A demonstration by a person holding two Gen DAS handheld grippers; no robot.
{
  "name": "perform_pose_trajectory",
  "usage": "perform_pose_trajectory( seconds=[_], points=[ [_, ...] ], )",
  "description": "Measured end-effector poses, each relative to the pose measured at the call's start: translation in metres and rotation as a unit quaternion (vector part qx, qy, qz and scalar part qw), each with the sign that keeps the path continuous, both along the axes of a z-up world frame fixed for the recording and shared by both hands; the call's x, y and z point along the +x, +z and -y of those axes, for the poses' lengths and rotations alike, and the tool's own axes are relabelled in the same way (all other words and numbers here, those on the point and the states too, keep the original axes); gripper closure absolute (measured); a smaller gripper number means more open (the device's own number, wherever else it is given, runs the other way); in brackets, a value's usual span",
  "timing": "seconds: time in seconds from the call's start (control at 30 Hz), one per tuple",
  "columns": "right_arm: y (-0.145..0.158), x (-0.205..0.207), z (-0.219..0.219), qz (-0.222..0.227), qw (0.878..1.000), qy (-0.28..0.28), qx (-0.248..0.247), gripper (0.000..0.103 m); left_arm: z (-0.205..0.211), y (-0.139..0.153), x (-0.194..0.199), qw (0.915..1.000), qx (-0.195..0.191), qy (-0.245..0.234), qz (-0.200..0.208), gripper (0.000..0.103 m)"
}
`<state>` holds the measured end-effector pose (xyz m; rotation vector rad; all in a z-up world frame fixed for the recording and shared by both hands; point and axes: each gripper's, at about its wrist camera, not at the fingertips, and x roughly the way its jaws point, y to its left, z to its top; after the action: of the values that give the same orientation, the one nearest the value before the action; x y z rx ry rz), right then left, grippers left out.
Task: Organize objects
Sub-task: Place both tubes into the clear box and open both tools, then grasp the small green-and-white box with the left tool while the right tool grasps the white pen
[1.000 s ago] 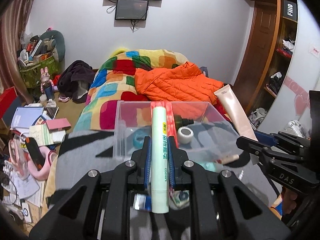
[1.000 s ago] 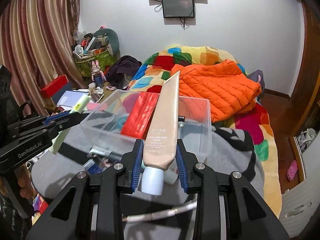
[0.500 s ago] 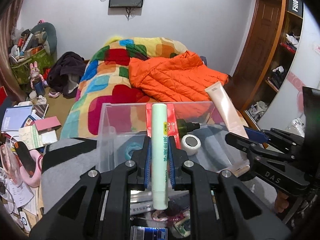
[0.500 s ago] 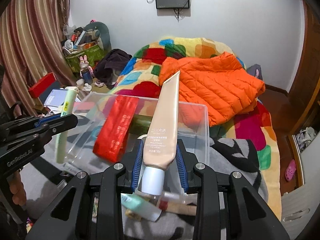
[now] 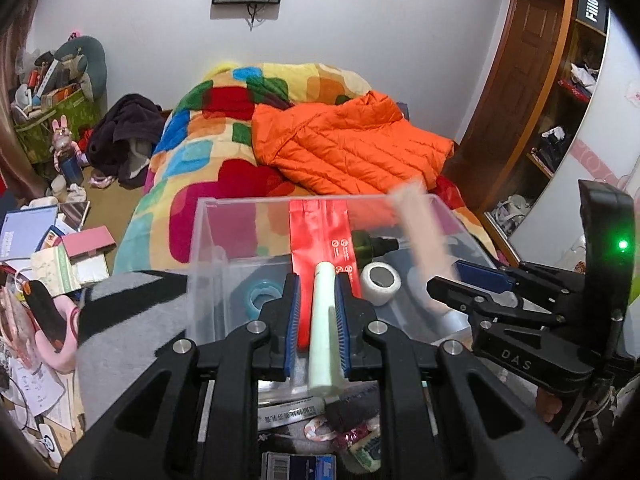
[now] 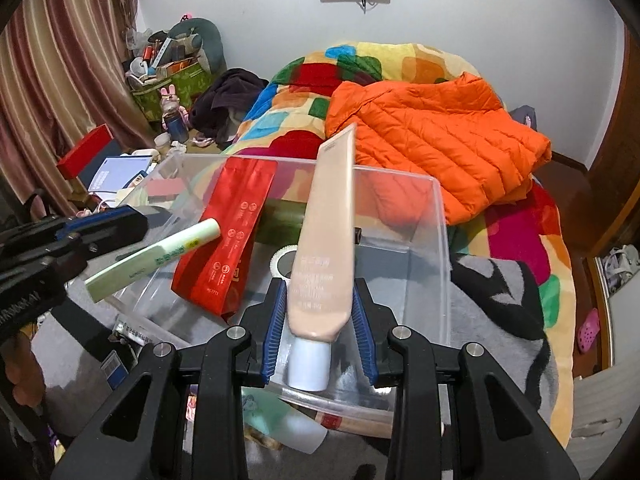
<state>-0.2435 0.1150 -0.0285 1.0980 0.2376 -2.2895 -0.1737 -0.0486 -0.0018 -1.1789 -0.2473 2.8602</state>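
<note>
A clear plastic bin [image 5: 208, 248] [image 6: 440, 240] stands on a grey and black blanket. Inside lie a red pouch [image 5: 320, 236] [image 6: 232, 236], a dark green bottle [image 5: 366, 242], a white tape roll [image 5: 380, 282] and a blue tape roll [image 5: 262, 296]. My left gripper [image 5: 317, 312] [image 6: 104, 232] is over the bin's near edge with its jaws parted around a pale green tube [image 5: 325, 332] [image 6: 160, 258], which tips down into the bin. My right gripper [image 6: 320, 320] [image 5: 472, 280] has its jaws parted around a beige tube [image 6: 326, 248] [image 5: 420, 232] over the bin.
Loose small items lie on the blanket [image 5: 132, 344] in front of the bin [image 5: 320, 432]. Behind is a bed with a colourful quilt [image 5: 224, 148] and an orange jacket [image 5: 352, 148]. Clutter covers the floor at left [image 5: 44, 248]. A wooden door and shelves stand at right.
Both grippers moved forward and down over the bin. Both sets of jaws opened slightly; the green tube tilted down and the beige tube is slipping into the bin.
</note>
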Motion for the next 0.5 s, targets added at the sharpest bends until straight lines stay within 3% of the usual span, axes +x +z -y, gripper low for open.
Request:
perform_pose_trajectory(
  seconds=[0.1, 0.3, 0.5],
  points=[
    [0.012, 0.006, -0.006, -0.01, 1.0, -0.001, -0.008, 0.073, 0.0, 0.011, 0.011, 0.9999, 0.0, -0.001, -0.011, 0.087],
    [0.032, 0.025, -0.021, -0.031, 0.999, -0.001, -0.021, 0.072, -0.005, 0.021, 0.037, 0.9997, -0.01, -0.002, -0.021, 0.064],
    [0.037, 0.046, -0.04, -0.045, 0.999, -0.003, -0.019, 0.065, -0.018, 0.01, 0.061, 0.9997, -0.023, -0.008, -0.008, 0.052]
  ],
)
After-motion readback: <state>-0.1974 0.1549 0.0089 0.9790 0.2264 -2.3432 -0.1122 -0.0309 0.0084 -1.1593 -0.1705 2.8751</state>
